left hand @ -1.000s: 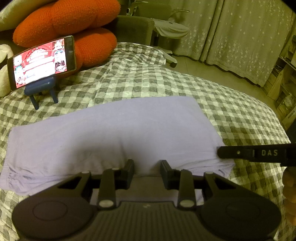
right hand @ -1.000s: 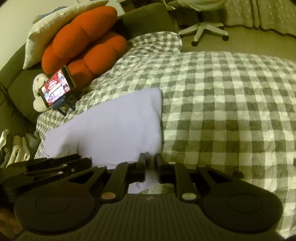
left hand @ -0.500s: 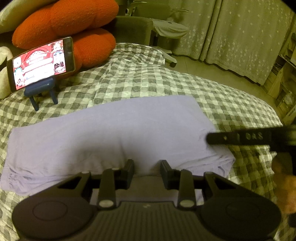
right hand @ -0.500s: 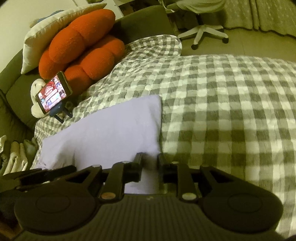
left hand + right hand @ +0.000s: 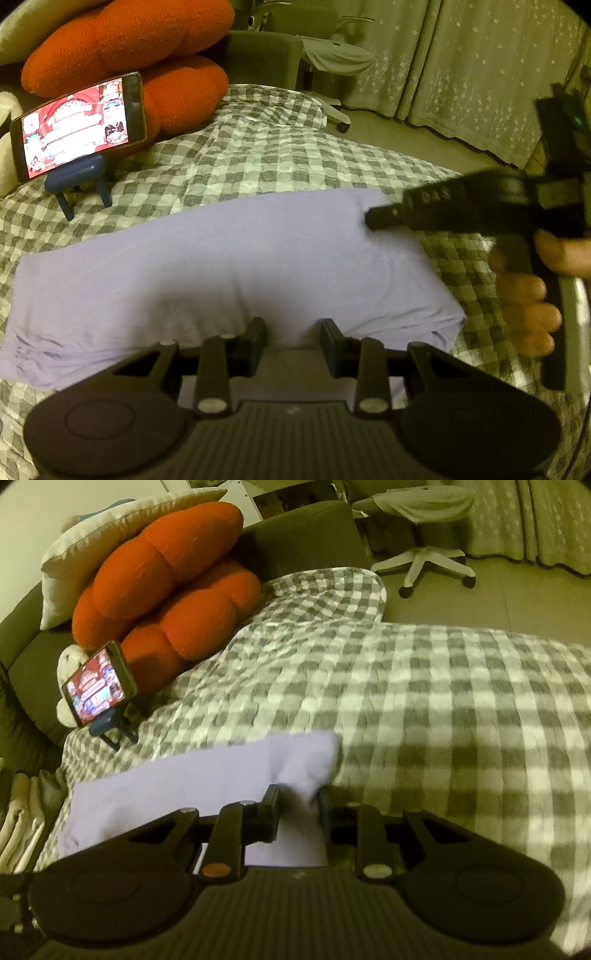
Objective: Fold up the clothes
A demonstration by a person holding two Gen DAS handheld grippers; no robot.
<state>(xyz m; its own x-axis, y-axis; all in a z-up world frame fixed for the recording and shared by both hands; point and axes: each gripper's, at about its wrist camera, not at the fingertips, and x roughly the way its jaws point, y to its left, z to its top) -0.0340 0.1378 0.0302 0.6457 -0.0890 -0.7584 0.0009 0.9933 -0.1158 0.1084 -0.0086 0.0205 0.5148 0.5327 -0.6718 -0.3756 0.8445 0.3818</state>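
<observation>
Cloth is the whole matter here: a lilac garment (image 5: 229,266), already folded into a long flat band, lies across the checked bedspread (image 5: 280,155), its near long edge under the left hand-held gripper (image 5: 291,341). It looks light, soft and limp, several layers thick, so I judge it will sag and slide apart unless all layers are pinched together at a corner or along a folded edge; a grip mid-panel would lift only the top sheet.

The left hand-held gripper's jaws stand apart over the near edge, the pads pressing nothing. The right hand-held gripper (image 5: 298,814) has its jaws opening, with the garment's right end bunched up between them; whether the pads touch the fabric is hard to tell.

The left wrist view alone shows the band's full length, the layered near right corner and the right hand-held gripper from outside, held by a hand (image 5: 532,295). The right wrist view alone shows the raised far right corner, a pale stack of folded cloth (image 5: 18,819) at the left and a swivel chair's base (image 5: 424,565).
</observation>
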